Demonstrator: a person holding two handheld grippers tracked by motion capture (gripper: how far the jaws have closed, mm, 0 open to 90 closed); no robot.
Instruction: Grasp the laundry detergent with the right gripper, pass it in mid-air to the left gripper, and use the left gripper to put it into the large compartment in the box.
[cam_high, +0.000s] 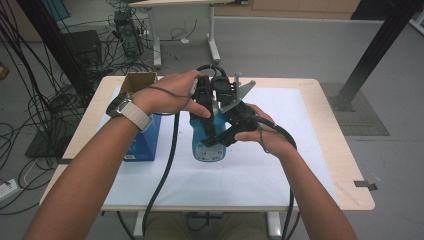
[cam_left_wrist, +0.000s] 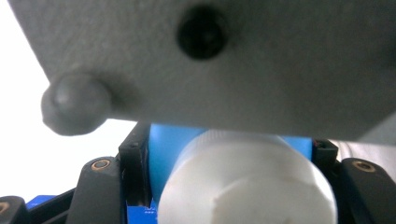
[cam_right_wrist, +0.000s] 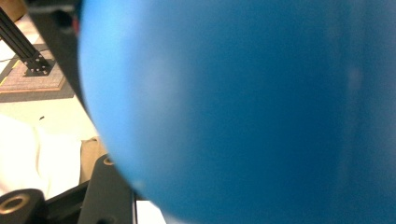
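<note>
White sheet (cam_high: 260, 165); fingers hide blue bottle's (cam_high: 207, 145) neck.

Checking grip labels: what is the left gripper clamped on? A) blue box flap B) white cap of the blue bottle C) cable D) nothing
B: in the left gripper view the black jaws of the left gripper flank the white cap atop the blue bottle.

Light wooden table (cam_high: 327, 107) with rounded corners, white sheet (cam_high: 280, 150) spread over most of its top, blue bottle (cam_high: 206, 145) standing on the sheet near the middle, blue box (cam_high: 145, 142) with open cardboard flaps at its left, near the far-left corner.
</note>
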